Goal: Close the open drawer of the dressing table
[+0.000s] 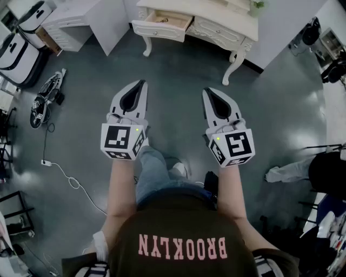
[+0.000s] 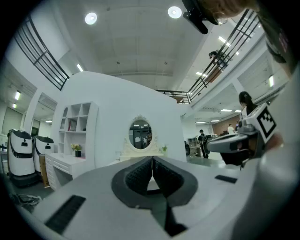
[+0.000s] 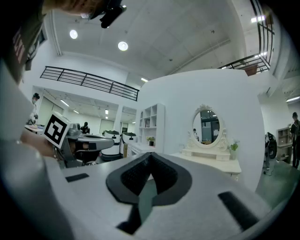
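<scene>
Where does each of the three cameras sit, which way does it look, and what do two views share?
Head view: on the person's head, looking steeply down; shows left gripper, right gripper, forearms, shirt, and the dressing table with its open drawer ahead.
Left gripper view: on the left gripper, looking level along its shut jaws at the mirror; the right gripper shows at right.
Right gripper view: on the right gripper, level along its shut jaws; the left gripper shows at left.
Shared: both gripper views see the mirror.
</scene>
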Available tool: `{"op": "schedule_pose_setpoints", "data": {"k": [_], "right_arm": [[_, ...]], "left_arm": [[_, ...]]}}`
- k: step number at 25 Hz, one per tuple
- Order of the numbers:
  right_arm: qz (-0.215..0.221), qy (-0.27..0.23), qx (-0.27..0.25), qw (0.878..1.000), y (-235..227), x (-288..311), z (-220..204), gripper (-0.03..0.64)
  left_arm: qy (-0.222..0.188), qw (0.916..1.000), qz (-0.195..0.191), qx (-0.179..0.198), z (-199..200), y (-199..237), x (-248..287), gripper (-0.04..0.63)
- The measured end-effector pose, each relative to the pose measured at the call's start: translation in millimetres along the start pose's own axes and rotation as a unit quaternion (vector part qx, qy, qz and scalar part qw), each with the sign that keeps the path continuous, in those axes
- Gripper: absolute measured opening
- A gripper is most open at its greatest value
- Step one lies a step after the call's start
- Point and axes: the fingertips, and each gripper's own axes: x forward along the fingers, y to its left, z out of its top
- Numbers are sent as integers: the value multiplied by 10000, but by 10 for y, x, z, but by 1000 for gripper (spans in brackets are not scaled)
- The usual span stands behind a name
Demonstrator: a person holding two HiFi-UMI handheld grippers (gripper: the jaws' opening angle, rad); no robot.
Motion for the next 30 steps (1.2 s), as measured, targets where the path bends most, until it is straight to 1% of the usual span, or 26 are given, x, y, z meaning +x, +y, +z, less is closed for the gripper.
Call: {"op": "schedule_pose_setpoints", "data": {"k": [4, 9, 15, 17, 21, 24, 30], "right_arm": [[45, 38, -13, 10000, 21, 6, 27, -6], [-5, 64, -32, 10000, 61, 111, 47, -6], [91, 97, -70, 9999, 102, 394, 42, -6], [109, 76, -3, 9999, 165, 560, 35, -6], [138, -6, 320, 9994, 208, 929, 31, -6], [16, 65, 351, 9994, 169, 1257, -42, -6], [-68, 277, 407, 9988, 203, 2036, -137, -6]], "left_arm": [[-47, 10000, 23, 14, 52, 14, -30, 5], [-99, 9999, 87, -39, 73, 173, -44, 5], [-15, 10000, 62, -42, -37, 377, 107, 5], [20, 9999, 68, -74, -78, 549, 153, 5], [54, 9998, 88, -175, -164, 920, 319, 5], [106, 9998, 6, -191, -253, 1180, 519, 5], [214, 9993, -179, -234, -383, 1808, 998, 5]]}}
